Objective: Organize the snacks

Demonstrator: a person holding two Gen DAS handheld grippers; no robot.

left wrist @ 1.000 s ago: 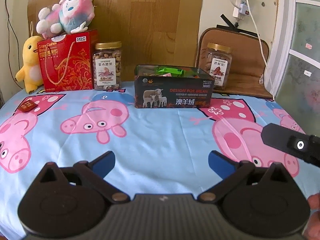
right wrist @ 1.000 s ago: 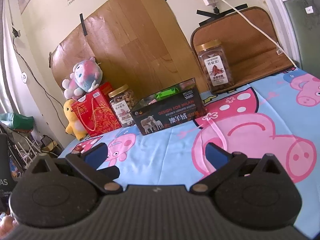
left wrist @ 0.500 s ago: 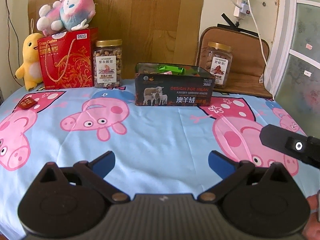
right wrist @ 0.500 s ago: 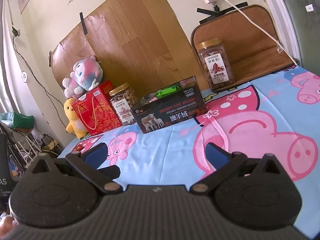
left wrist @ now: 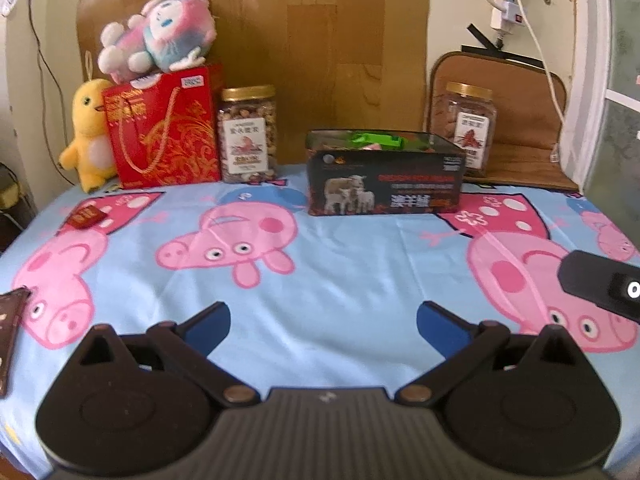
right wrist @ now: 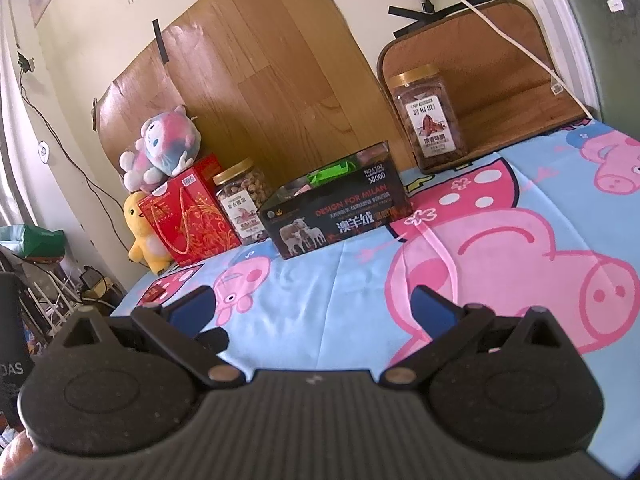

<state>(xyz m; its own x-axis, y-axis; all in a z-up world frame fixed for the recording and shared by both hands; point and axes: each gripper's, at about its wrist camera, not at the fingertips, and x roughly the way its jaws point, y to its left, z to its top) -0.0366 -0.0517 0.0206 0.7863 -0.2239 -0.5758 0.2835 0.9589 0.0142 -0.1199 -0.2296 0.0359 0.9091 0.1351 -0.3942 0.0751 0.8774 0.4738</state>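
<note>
A dark open box [left wrist: 384,184] with sheep on its front stands at the back middle of the table and holds green and pink snack packs; it also shows in the right wrist view [right wrist: 336,216]. A small red snack packet [left wrist: 85,217] lies at the far left, also seen in the right wrist view [right wrist: 154,293]. A dark brown packet [left wrist: 10,330] lies at the left edge. My left gripper [left wrist: 323,326] is open and empty above the cloth. My right gripper [right wrist: 314,312] is open and empty; part of it shows in the left wrist view [left wrist: 600,290].
Two nut jars [left wrist: 247,134] [left wrist: 466,124] stand at the back beside the box. A red gift bag [left wrist: 164,128] with a plush toy [left wrist: 160,38] on top and a yellow plush chick [left wrist: 86,136] stand at the back left. The tablecloth [left wrist: 340,264] has pink pig prints.
The left wrist view has swung slightly left, so the box sits further right and the dark brown packet has come into view at the left edge. Both grippers stay open.
</note>
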